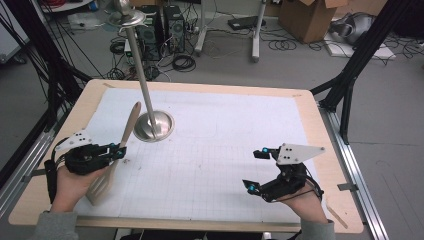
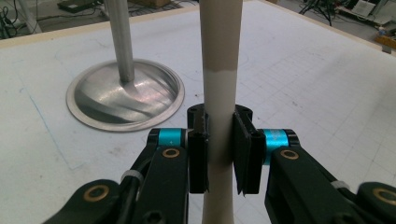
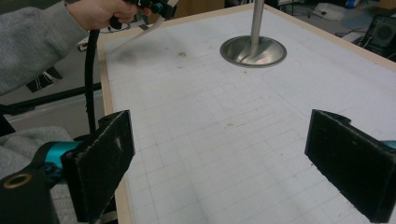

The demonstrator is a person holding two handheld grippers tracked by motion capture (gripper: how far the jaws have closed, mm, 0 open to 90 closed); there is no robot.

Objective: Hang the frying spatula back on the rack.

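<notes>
A: What's the left gripper (image 1: 119, 150) got?
B: Its pads pinch the smooth, pale handle of a wooden spatula (image 1: 114, 160), flat slotted blade low at the table's left edge.
A: And the right gripper (image 1: 257, 170)?
B: Jaws spread wide, nothing between them.
A: The surface?
B: A white gridded mat (image 1: 215, 165) on a light plywood table (image 1: 327, 165), with a brushed-metal stand (image 1: 154, 125), domed base, slim pole. Cables and a cardboard box (image 1: 307, 17) lie on the grey floor.

Place: robotics or recording lab, not a home.
Surface (image 1: 320, 125): plywood board under a gridded white mat.
Floor: grey, strewn with coiled cables (image 1: 183, 62).
Gear: computer towers (image 1: 160, 27), black rig struts (image 1: 360, 55).
Clutter: cardboard box (image 1: 312, 17) at the back.
</notes>
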